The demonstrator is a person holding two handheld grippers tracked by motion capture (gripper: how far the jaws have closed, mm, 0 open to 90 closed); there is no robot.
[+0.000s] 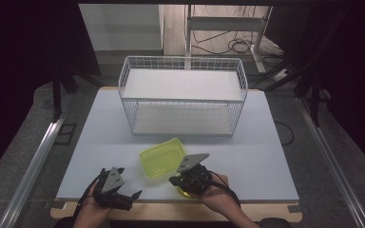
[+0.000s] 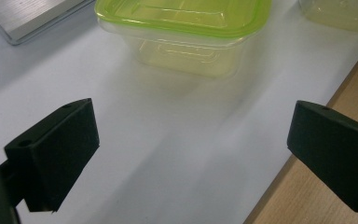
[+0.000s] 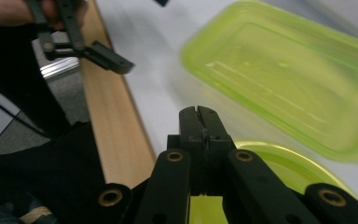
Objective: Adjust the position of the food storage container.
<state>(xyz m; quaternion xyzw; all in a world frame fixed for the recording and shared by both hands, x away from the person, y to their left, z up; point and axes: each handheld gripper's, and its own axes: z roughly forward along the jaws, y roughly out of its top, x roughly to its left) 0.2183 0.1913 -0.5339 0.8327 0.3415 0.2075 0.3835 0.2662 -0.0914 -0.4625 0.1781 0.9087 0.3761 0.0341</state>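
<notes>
Two grippers worked the near edge of the table (image 1: 266,156), and I read them from left to right. My left gripper (image 1: 132,198) hung low over the near left corner with its jaws spread wide and nothing between them, aimed across at the rectangular container (image 1: 162,158); I judged it was parked there, ready to steady or take that tub. The tub sat lid-on near the middle of the near half, just in front of the wire basket (image 1: 183,97), which I took to be where it belonged. To its right, my right gripper (image 1: 175,181) had its jaws pressed fully together, gripping nothing as far as I could tell, tips just over the round container (image 1: 183,192) at the table's near edge; the right gripper view put that round green lid (image 3: 279,163) directly under the closed tips (image 3: 199,112), close beside the rectangular one. The surface was a pale matt board on a wooden base (image 1: 171,209), bare apart from these things. Beyond it the room was dark, with a metal frame (image 1: 228,23) and loose cables (image 1: 237,46) on the floor.
</notes>
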